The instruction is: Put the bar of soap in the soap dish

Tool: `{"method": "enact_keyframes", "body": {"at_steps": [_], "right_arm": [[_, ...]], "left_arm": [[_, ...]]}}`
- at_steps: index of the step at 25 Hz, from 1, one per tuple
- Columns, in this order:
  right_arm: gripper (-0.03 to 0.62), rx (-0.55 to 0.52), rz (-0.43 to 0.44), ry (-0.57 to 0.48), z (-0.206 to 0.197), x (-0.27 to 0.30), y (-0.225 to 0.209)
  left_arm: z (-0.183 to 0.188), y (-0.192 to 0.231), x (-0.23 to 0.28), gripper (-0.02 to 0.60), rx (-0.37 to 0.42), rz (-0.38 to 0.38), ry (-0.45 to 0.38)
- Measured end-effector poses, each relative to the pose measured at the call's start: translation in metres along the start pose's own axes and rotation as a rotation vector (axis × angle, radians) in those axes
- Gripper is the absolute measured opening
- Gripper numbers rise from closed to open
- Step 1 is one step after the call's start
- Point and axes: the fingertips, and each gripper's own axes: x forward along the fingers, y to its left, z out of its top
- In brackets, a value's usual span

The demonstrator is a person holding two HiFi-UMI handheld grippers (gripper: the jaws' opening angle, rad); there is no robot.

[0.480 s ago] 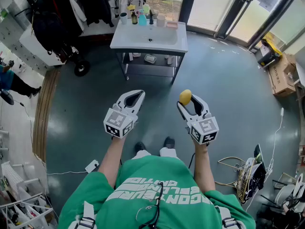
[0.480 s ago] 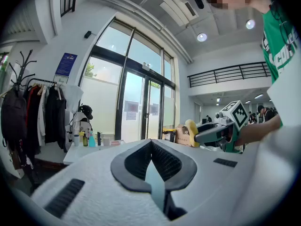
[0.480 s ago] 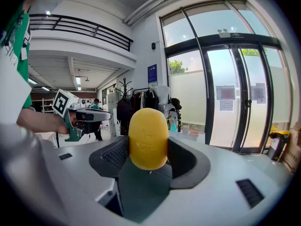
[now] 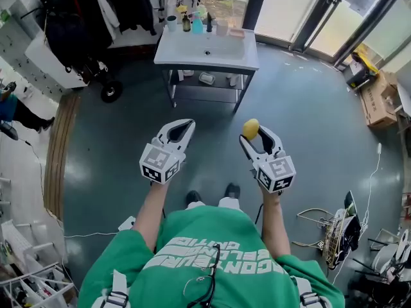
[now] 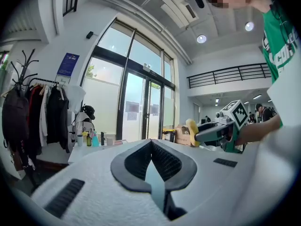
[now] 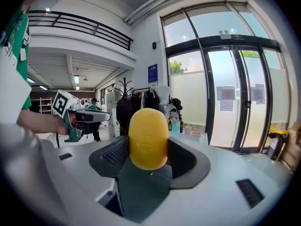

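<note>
While you carry the bar of soap (image 6: 148,138) in your right tool (image 4: 255,135), its jaws stand wide and press on the bar's two sides near their tips, high over the floor (image 4: 308,127) and well apart from the washstand (image 4: 173,53) ahead. Your left tool (image 4: 182,128) has its jaws brought together, with nothing between them.

The likeliest trouble is a slip. The bar is a smooth, waxy-looking yellow oval with rounded edges, so if you squeeze harder or jolt it as you walk, it could squirt out of the dark ribbed pads and drop to the glossy grey-green floor. The white washstand is crowded along its back edge with small bottles (image 4: 191,23), and a wide tool coming in low could knock them over. A small pinkish thing (image 4: 237,33) at the rear may be the soap dish, but it is too small to tell
</note>
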Motion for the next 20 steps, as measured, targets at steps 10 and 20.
{"method": "enact_keyframes", "body": {"at_steps": [10,20], "right_arm": [[0.249,0.002,-0.018,0.005,0.0,0.029,0.035],[0.249,-0.012,0.042,0.019,0.0,0.076,0.064]], "left_arm": [[-0.009,0.04,-0.03,0.008,-0.012,-0.007,-0.001],[-0.021,0.088,-0.058,0.008,-0.028,0.058,-0.008]]}}
